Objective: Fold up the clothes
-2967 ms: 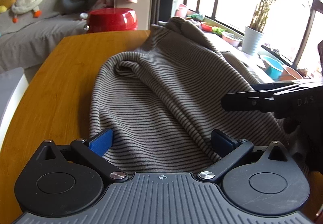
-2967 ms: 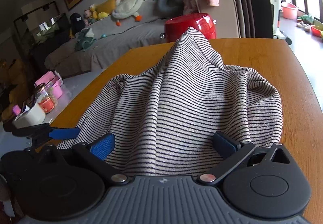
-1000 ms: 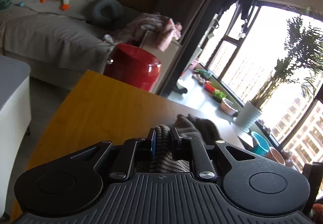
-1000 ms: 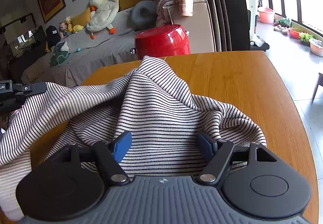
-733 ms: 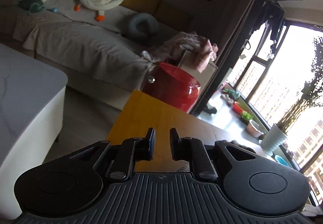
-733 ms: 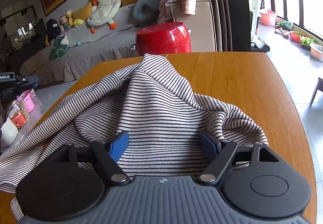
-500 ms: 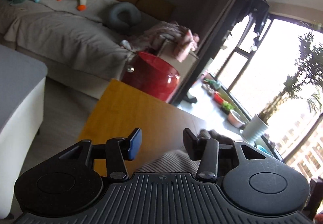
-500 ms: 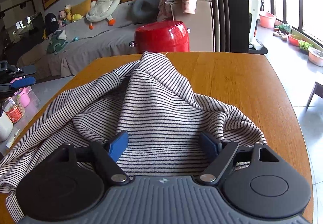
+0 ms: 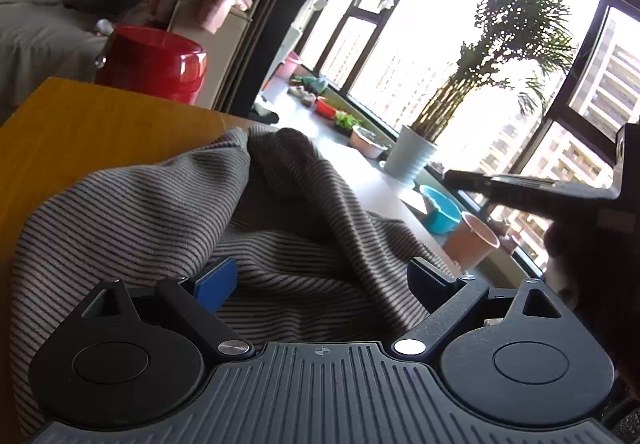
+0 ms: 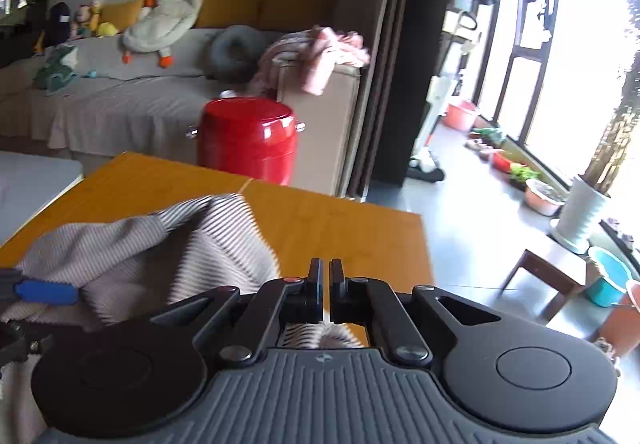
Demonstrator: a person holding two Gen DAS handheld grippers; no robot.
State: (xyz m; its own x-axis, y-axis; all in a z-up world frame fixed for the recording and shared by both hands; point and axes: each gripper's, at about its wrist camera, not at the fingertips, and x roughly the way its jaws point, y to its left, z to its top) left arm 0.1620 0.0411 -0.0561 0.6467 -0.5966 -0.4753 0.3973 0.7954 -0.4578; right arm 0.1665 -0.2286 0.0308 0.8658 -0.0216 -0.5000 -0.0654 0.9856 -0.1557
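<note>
A striped beige and black garment (image 9: 168, 204) lies bunched on the wooden table (image 9: 80, 124). My left gripper (image 9: 320, 276) is open, its blue pads (image 9: 216, 280) spread over the cloth just in front of it. My right gripper (image 10: 325, 292) is shut on a fold of the striped garment (image 10: 120, 256), which shows between and behind the fingers and is lifted off the table (image 10: 340, 232). The right gripper shows at the right edge of the left wrist view (image 9: 540, 192); the left gripper's blue pad shows at the left of the right wrist view (image 10: 44, 292).
A red pot-shaped stool (image 10: 248, 136) stands beyond the table's far edge, with a grey sofa (image 10: 120, 100) behind it. Plant pots (image 9: 412, 160) and bowls (image 9: 440, 210) line the window side. A small wooden stool (image 10: 552, 276) stands right of the table.
My left gripper opened, let go of the garment and came down over it. My right gripper closed on a fold of the garment and rose, tilting up.
</note>
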